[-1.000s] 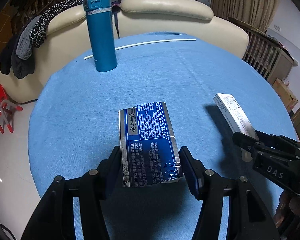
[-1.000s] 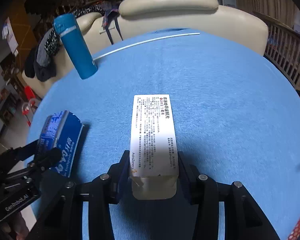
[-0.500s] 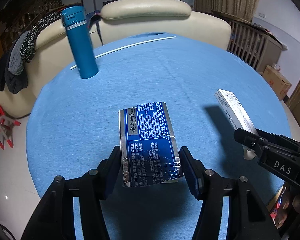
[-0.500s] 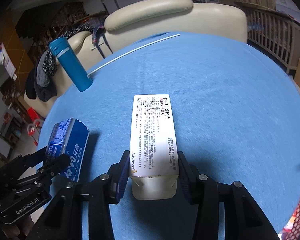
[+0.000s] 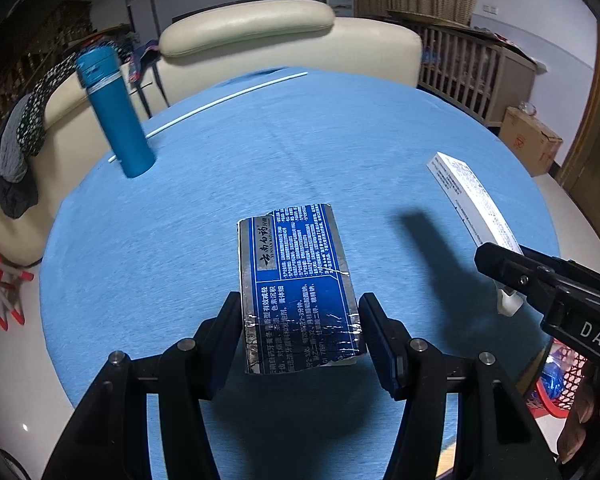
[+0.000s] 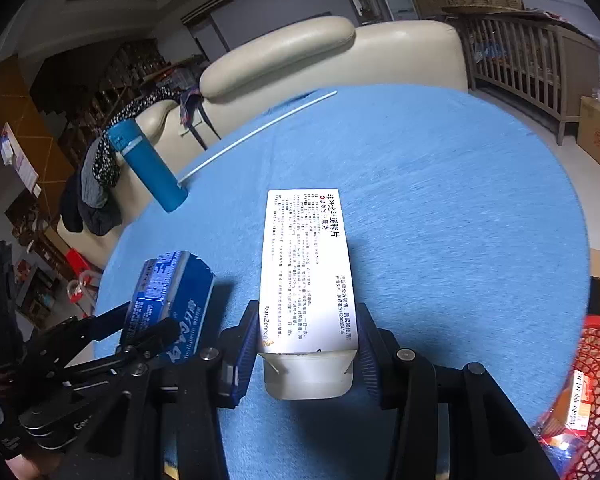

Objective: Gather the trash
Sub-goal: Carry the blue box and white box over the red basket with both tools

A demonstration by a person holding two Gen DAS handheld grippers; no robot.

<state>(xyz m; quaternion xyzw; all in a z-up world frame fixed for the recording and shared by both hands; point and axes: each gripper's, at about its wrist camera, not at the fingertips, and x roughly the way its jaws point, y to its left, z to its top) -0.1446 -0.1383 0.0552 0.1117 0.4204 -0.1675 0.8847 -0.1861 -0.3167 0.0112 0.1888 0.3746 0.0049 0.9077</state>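
Left wrist view: my left gripper (image 5: 300, 332) clamps a crumpled blue foil carton (image 5: 298, 292) between its fingers | my right gripper (image 6: 306, 354) clamps a white printed medicine box (image 6: 306, 272) between its fingers, red mesh basket (image 6: 592, 392) to their right

red basket (image 6: 592, 364) cut off by the frame edge, contents unclear

Blue flask (image 5: 114, 112) upright near bench (image 5: 260, 160) edge, white rod (image 5: 228, 100) behind; cream sofa (image 5: 284, 40) beyond, dark clothes (image 5: 16, 152) draped over it.

surface: round blue-clothed table (image 5: 204, 240) | on it: teal flask (image 5: 114, 112) upright, white rod (image 5: 220, 100)
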